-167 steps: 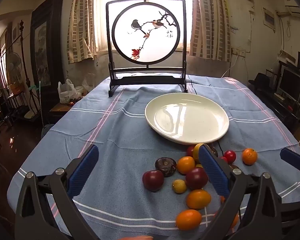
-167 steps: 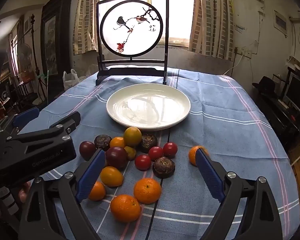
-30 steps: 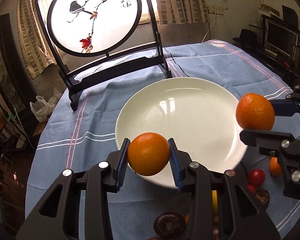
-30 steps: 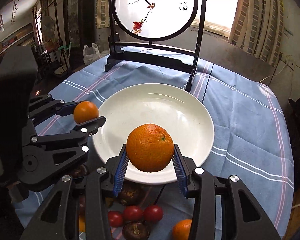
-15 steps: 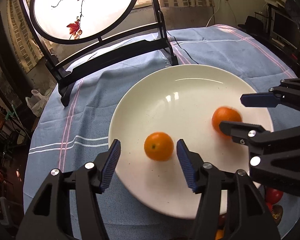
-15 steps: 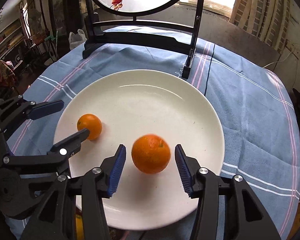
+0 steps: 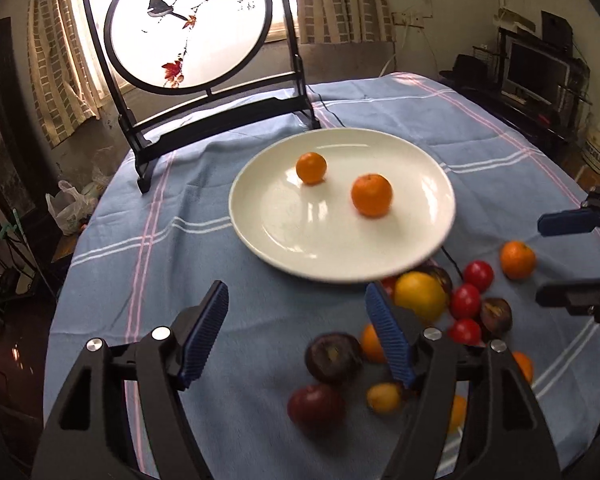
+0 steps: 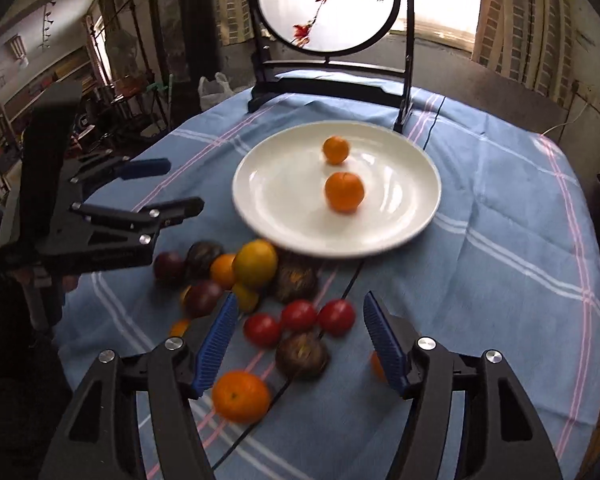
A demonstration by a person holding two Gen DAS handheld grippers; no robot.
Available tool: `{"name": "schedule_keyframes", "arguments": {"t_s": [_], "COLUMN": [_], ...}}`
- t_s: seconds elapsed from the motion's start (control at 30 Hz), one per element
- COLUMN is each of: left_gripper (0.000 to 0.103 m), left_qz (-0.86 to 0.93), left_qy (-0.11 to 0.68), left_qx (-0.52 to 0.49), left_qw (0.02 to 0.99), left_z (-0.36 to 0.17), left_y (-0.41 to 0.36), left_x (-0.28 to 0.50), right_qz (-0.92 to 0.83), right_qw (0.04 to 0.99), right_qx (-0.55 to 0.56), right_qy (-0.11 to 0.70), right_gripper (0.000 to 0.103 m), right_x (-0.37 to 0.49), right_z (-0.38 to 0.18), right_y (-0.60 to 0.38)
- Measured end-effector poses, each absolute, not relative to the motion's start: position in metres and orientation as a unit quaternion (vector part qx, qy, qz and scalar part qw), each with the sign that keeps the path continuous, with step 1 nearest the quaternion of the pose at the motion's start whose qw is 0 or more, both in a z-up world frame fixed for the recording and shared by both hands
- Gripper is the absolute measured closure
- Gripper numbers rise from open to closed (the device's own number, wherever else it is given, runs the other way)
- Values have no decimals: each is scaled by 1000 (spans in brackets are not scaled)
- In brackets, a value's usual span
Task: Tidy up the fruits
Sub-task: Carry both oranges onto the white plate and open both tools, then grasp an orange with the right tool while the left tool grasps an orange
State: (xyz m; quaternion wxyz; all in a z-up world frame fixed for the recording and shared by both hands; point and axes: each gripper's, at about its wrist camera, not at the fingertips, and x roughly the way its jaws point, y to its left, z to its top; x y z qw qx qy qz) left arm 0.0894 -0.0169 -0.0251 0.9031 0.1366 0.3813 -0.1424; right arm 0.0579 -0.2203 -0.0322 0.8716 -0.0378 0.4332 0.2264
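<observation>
Right now your biggest landmark is the table (image 7: 480, 152), covered in a blue striped cloth, with the white plate (image 7: 284, 248) sitting near its middle. Behind the plate, at the far edge, stands the round bird-painted screen (image 7: 188, 24) in its dark frame. On the plate lie two oranges, apart from each other: the larger orange (image 7: 371, 194) nearer you and the smaller orange (image 7: 311, 167) farther back, toward the screen. Your left gripper (image 7: 296, 336) hovers just in front of the plate with its blue pads spread wide and nothing between them. Your right gripper (image 8: 296, 338) is likewise spread wide and empty, hanging over the loose pile of fruit in front of the plate. In that pile, a yellow-orange fruit (image 8: 255, 263) touches the plate's near rim, dark purple fruits (image 8: 202, 255) sit to its left, and three red tomatoes (image 8: 299, 315) lie in a row just below it. A brown round fruit (image 8: 302, 354) rests just under the tomatoes, and a loose orange (image 8: 241, 396) lies nearest you, beside your right gripper's left pad. A black cord (image 8: 350, 280) runs out from under the plate through the pile.
</observation>
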Motion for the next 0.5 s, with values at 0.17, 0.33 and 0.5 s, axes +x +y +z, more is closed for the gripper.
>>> {"name": "schedule_keyframes", "arguments": {"t_s": [0.17,0.33,0.5], "left_gripper": [32,33,33], "left_qz": [-174,-190,-206], "left_qy": [406,426,448], "left_qx": [135,123,116], "left_qw": [887,876,862], "left_z": [-45,-58,-74], "left_y": [-22,-25,-33], "left_x": [46,24,14], "right_qz": [256,249,248], "right_qw": [844,838,841], "right_qx": [-46,-39,-52], "right_qy": [469,485,477], "right_gripper": [38,39,60], "right_x": [13,18,21], "right_z": [-73,-96,-97], "right_y": [-206,-195,-190]}}
